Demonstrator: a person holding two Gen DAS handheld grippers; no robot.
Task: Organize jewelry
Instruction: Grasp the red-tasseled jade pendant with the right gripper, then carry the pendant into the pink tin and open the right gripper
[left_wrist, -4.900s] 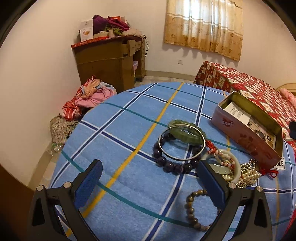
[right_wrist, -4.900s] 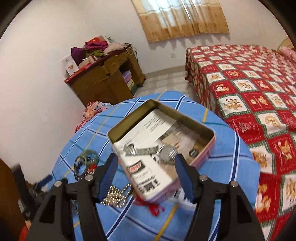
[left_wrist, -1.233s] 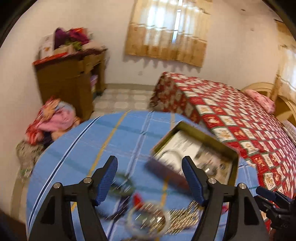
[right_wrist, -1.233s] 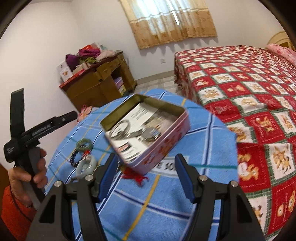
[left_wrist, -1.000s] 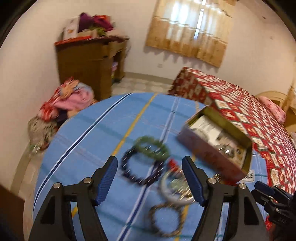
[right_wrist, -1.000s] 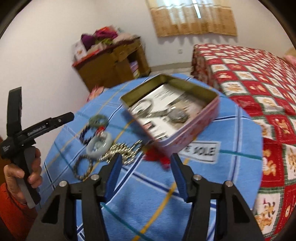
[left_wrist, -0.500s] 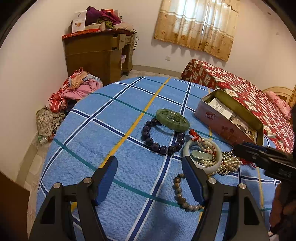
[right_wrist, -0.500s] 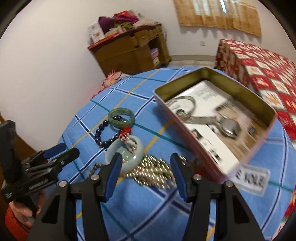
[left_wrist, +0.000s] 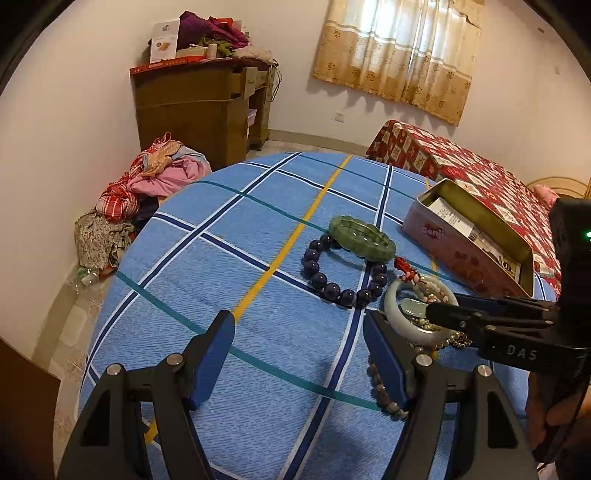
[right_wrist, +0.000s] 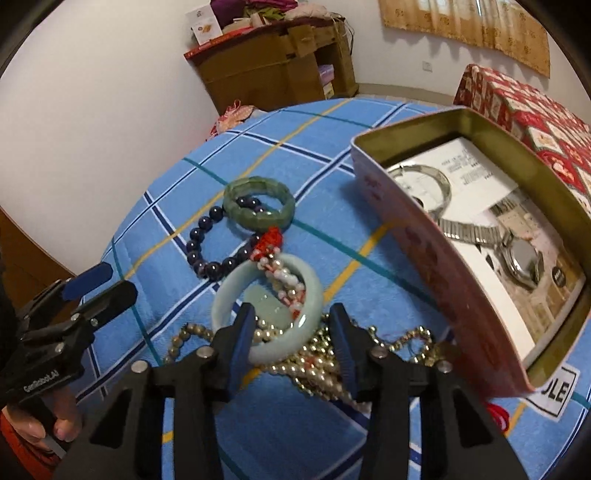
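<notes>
Nearest the right gripper (right_wrist: 291, 326), a tangle of pearl and gold bead strands (right_wrist: 332, 354) lies on the blue plaid tablecloth (left_wrist: 229, 236), and the pale jade bangle (right_wrist: 266, 302) rests on that tangle; the jaws, which have just been closing, straddle the bangle's near rim with a gap on either side (no pad presses it yet). A red-knotted bead string (right_wrist: 275, 254) drapes across the bangle. Just right of the pile stands the open pink tin (right_wrist: 436, 258), its wall leaving little room on that side; inside lie a silver bangle (right_wrist: 424, 184) and a wristwatch (right_wrist: 517, 254) on printed paper. The left gripper (left_wrist: 299, 350) hangs with jaws spread wide and empty over bare cloth, a brown bead bracelet (left_wrist: 384, 391) by its right finger. Beyond sit the dark purple bead bracelet (left_wrist: 343, 273) and the green jade bracelet (left_wrist: 360, 236) overlapping it. Left of these the cloth is open up to the table's rounded far edge.
</notes>
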